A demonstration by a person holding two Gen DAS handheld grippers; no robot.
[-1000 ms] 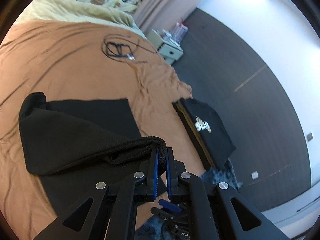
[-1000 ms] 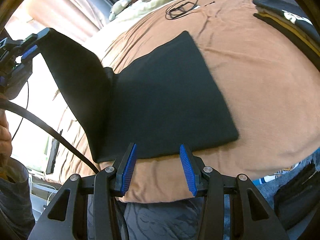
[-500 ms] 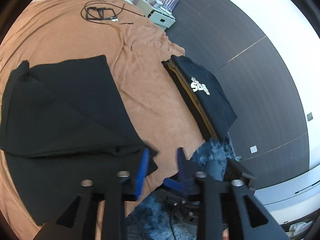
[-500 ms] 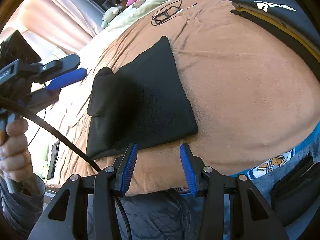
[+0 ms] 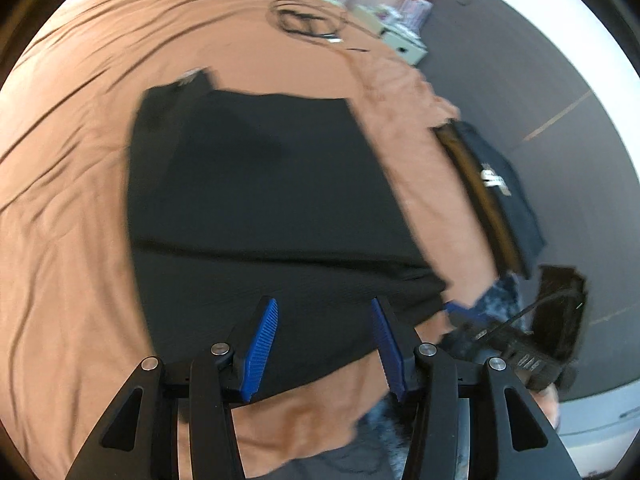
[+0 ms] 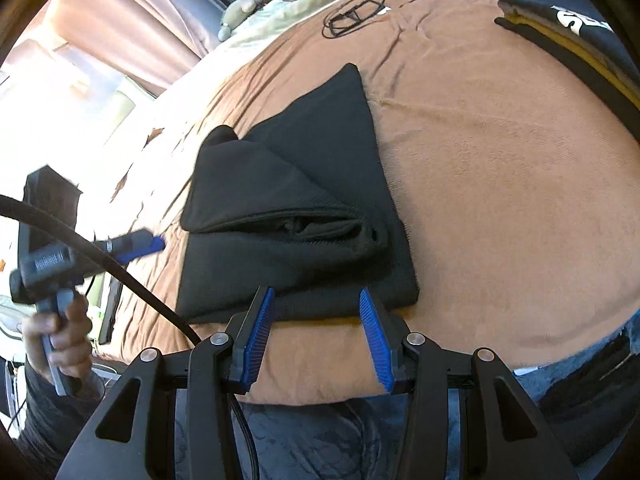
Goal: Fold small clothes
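Black knit fills most of what we see from the left wrist: the folded black garment (image 5: 260, 200) lies flat on the brown bedspread (image 5: 72, 208) straight ahead of our left gripper (image 5: 324, 344). Its blue-padded jaws stand wide apart with nothing between them, their tips over the garment's near edge. To the right of the tool, at the bed's edge, sits a stack of folded clothes (image 5: 492, 188) with a black printed shirt on top. Far ahead, a coiled black cable (image 5: 308, 24) rests on the spread. Low on the right we glimpse our right gripper (image 5: 460, 308) in blur, one blue pad showing.

From the right wrist, our right gripper (image 6: 316, 336) is also spread open and empty, its tips just short of the black garment (image 6: 304, 216), which lies directly ahead. An upper layer is folded over the lower one, leaving a gaping pocket along the fold. Left of the tool, our left hand (image 6: 60, 332) grips the left gripper (image 6: 136, 246), whose blue pad points toward the garment without touching it. The stack of folded clothes (image 6: 568, 36) sits far ahead to the right, the cable (image 6: 356, 16) far ahead.
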